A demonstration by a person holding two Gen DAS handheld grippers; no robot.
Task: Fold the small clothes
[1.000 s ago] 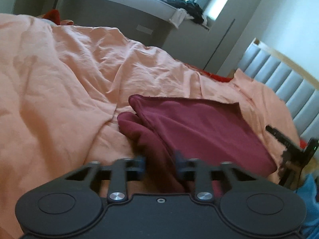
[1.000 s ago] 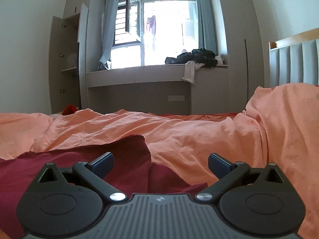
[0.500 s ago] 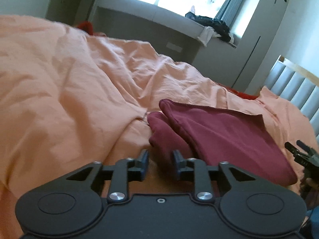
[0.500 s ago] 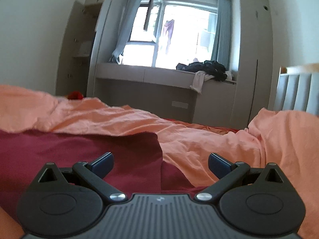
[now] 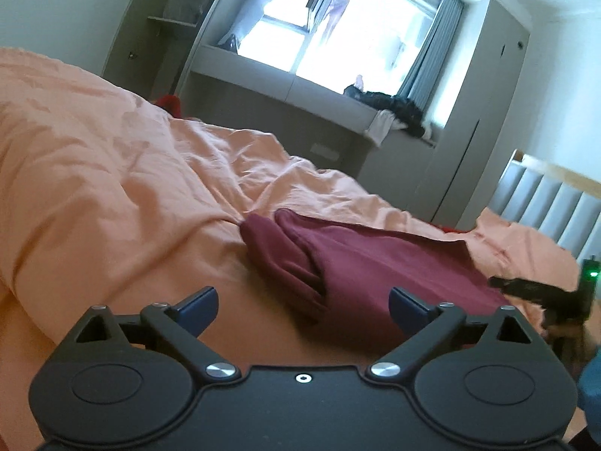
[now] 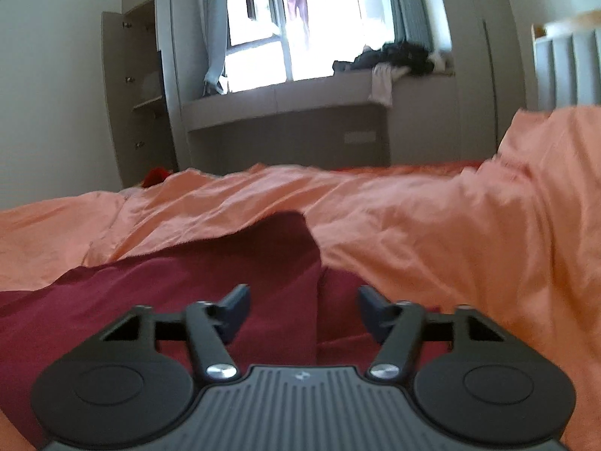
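The maroon garment (image 5: 379, 263) lies folded on the bed's peach duvet (image 5: 112, 188), and what kind of garment it is cannot be made out. In the left wrist view its long axis runs from a rounded, rolled end at upper left toward the lower right, where its near edge is cut off behind the left gripper (image 5: 303, 306). In the right wrist view the cloth (image 6: 210, 282) fills the lower left, its top corner pointing up toward the window seat (image 6: 285, 101), and its lower part is hidden under the right gripper (image 6: 303, 310). The left jaws have just been opening and now stand wide, with the thick folded edge of the garment in line between them but not touched by either pad. The right jaws have just been closing and stand about half apart over a vertical fold of the cloth; the pads do not press on it. The right gripper also shows, blurred, at the right edge of the left view, with a green light on it. A dark heap of clothes (image 6: 398, 56) lies on the window seat, too blurred to sort. A padded headboard (image 5: 544, 203) is cut off at the right.
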